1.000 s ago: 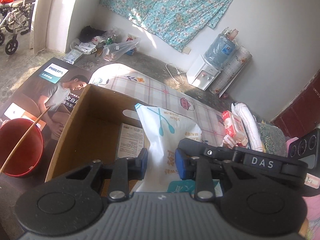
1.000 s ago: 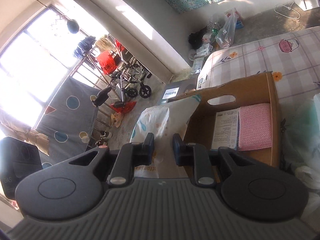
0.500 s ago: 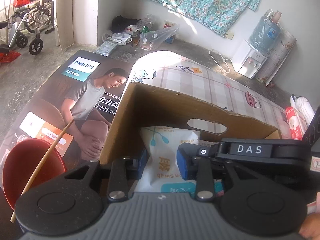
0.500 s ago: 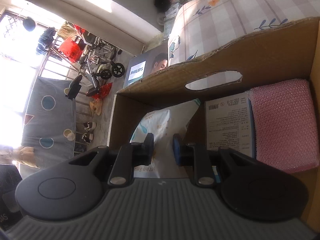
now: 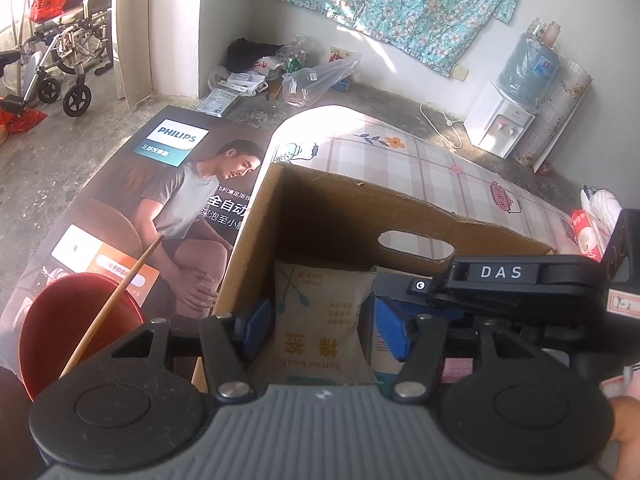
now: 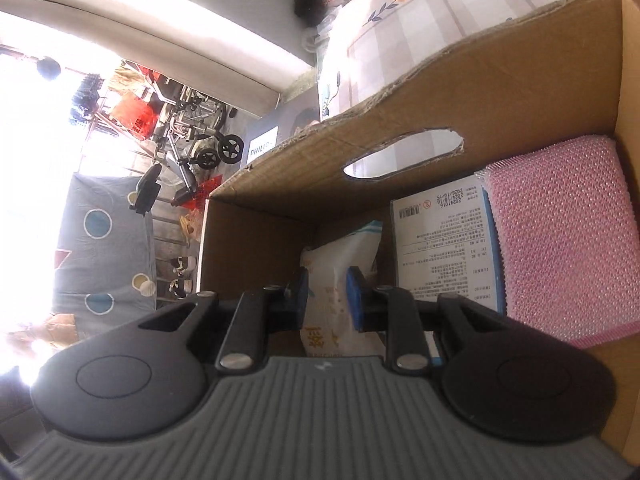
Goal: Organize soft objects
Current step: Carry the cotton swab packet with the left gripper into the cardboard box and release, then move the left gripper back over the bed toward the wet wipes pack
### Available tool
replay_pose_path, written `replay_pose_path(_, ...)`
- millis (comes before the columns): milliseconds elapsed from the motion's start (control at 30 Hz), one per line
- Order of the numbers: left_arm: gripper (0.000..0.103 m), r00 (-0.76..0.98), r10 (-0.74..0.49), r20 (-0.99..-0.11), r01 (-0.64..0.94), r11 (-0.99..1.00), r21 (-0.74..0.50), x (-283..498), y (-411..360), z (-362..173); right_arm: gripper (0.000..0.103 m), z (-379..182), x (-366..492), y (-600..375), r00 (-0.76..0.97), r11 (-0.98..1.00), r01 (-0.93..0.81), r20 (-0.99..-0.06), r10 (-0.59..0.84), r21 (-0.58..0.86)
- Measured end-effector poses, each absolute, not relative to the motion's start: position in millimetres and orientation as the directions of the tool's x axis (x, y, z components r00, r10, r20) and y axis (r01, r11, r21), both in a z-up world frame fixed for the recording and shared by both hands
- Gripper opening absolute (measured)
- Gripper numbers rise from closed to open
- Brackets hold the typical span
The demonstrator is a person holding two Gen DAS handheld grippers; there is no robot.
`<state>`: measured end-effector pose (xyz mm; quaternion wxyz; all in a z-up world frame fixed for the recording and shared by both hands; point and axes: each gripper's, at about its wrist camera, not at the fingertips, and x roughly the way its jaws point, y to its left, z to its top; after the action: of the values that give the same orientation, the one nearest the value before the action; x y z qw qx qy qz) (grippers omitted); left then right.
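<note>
A white cotton swab bag (image 5: 320,320) stands inside the open cardboard box (image 5: 360,216) at its left end. My left gripper (image 5: 323,328) straddles the bag; its jaws are opening and the blue pads stand clear of the bag's sides. In the right wrist view my right gripper (image 6: 328,294) is shut on the same cotton swab bag (image 6: 336,256), which is pinched between its pads. Also in the cardboard box (image 6: 440,92) are a white printed pack (image 6: 440,240) and a pink mesh sponge (image 6: 560,232), side by side to the right of the bag.
The box sits on a table with a checked cloth (image 5: 400,156). A red basin (image 5: 72,320) holding a wooden stick (image 5: 120,300) stands below left on a flat Philips carton (image 5: 160,184). Tissue packs (image 5: 588,232) lie at the table's right. A wheelchair (image 5: 68,52) is far left.
Both grippers came down and lowered the bag into the box. The left jaws widened and their pads came off the bag. The right jaws stayed shut on it.
</note>
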<state>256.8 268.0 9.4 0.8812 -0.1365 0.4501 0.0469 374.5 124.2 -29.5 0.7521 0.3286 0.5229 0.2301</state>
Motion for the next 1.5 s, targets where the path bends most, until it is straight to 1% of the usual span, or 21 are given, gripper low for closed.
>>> replay_pose_path(33, 0.066, 0.596, -0.046, -0.801, -0.203, 0.957, -0.206, 253, 266, 13, 0.022, -23, 371, 121, 0.355, 0.669, -0.008, -0.624, 0.696, 0.743)
replay_pose_path(100, 0.072, 0.606, -0.068, -0.792, -0.189, 0.956, -0.226, 245, 261, 22, 0.027, -5, 364, 108, 0.376, 0.644, -0.02, -0.591, 0.714, 0.765)
replay_pose_path(167, 0.075, 0.609, -0.092, -0.788, -0.17, 0.955, -0.243, 237, 253, 32, 0.03, 9, 355, 96, 0.398, 0.621, -0.033, -0.56, 0.727, 0.783)
replay_pose_path(333, 0.081, 0.641, -0.137, -0.756, -0.104, 0.959, -0.262, 212, 226, 59, 0.035, 45, 320, 46, 0.445, 0.558, -0.071, -0.475, 0.759, 0.827)
replay_pose_path(400, 0.083, 0.661, -0.161, -0.733, -0.063, 0.961, -0.269, 201, 209, 71, 0.04, 57, 302, 25, 0.467, 0.539, -0.085, -0.444, 0.765, 0.838)
replay_pose_path(433, 0.083, 0.666, -0.171, -0.726, -0.046, 0.962, -0.268, 196, 202, 76, 0.041, 62, 295, 16, 0.474, 0.532, -0.096, -0.431, 0.768, 0.841)
replay_pose_path(533, 0.085, 0.667, -0.209, -0.715, 0.012, 0.963, -0.27, 187, 178, 85, 0.042, 71, 270, -16, 0.495, 0.529, -0.115, -0.413, 0.764, 0.841)
replay_pose_path(667, 0.085, 0.654, -0.273, -0.705, 0.097, 0.955, -0.279, 180, 139, 91, 0.045, 77, 235, -60, 0.527, 0.54, -0.117, -0.409, 0.745, 0.833)
replay_pose_path(800, 0.085, 0.612, -0.335, -0.716, 0.175, 0.941, -0.29, 177, 96, 86, 0.049, 73, 203, -112, 0.579, 0.546, -0.091, -0.401, 0.709, 0.833)
replay_pose_path(967, 0.085, 0.569, -0.363, -0.737, 0.248, 0.931, -0.267, 179, 44, 71, 0.05, 65, 166, -180, 0.663, 0.536, -0.039, -0.38, 0.645, 0.843)
replay_pose_path(1100, 0.085, 0.527, -0.392, -0.754, 0.277, 0.918, -0.283, 183, 11, 59, 0.05, 59, 144, -228, 0.719, 0.54, 0.003, -0.377, 0.584, 0.842)
replay_pose_path(1333, 0.085, 0.482, -0.431, -0.762, 0.329, 0.896, -0.299, 183, -40, 41, 0.051, 32, 106, -304, 0.783, 0.566, 0.098, -0.414, 0.464, 0.819)
replay_pose_path(1467, 0.085, 0.473, -0.45, -0.758, 0.353, 0.884, -0.305, 186, -64, 32, 0.052, 12, 96, -329, 0.791, 0.561, 0.153, -0.441, 0.423, 0.814)
replay_pose_path(1500, 0.083, 0.474, -0.454, -0.755, 0.361, 0.882, -0.303, 186, -70, 29, 0.052, 7, 96, -333, 0.789, 0.559, 0.164, -0.448, 0.42, 0.813)
